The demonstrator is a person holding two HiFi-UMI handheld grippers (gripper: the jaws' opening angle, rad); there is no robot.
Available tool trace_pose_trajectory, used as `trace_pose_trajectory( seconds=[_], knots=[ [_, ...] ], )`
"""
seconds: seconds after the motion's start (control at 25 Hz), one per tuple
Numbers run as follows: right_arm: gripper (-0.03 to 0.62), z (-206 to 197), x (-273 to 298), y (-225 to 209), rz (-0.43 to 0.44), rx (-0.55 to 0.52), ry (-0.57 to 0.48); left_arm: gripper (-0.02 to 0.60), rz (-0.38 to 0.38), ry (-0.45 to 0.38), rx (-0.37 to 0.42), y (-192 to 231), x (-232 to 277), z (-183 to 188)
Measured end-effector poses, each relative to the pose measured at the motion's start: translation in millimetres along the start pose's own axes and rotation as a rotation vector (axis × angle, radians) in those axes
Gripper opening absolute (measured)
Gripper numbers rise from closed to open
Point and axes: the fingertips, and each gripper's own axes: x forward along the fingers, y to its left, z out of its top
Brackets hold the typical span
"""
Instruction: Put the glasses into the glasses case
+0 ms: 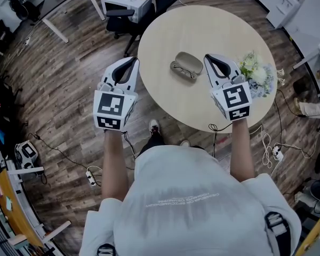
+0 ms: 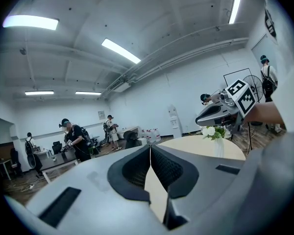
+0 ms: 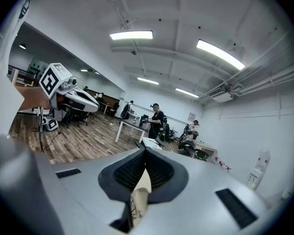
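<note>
Glasses (image 1: 182, 70) are seen against the glasses case (image 1: 190, 61) near table (image 1: 165, 36) centre; whether they're inside can't be made out. L gripper (image 1: 135, 60), off the left edge, and R gripper (image 1: 206, 57), by the right edge, are clenched on nothing.

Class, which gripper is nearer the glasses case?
Right. The right gripper sits just right of the glasses case; the left gripper hangs farther left, by the table's edge.
</note>
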Motion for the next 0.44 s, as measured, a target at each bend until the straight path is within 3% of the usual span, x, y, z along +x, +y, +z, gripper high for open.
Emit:
trace_pose_trajectory(
  seconds=[0.44],
  knots=[
    [0.0, -6.6, 8.7, 11.4, 0.027, -0.001, 0.016, 0.015, -0.002, 0.023, -0.024, 6.6, -1.1, -16.1]
  ],
)
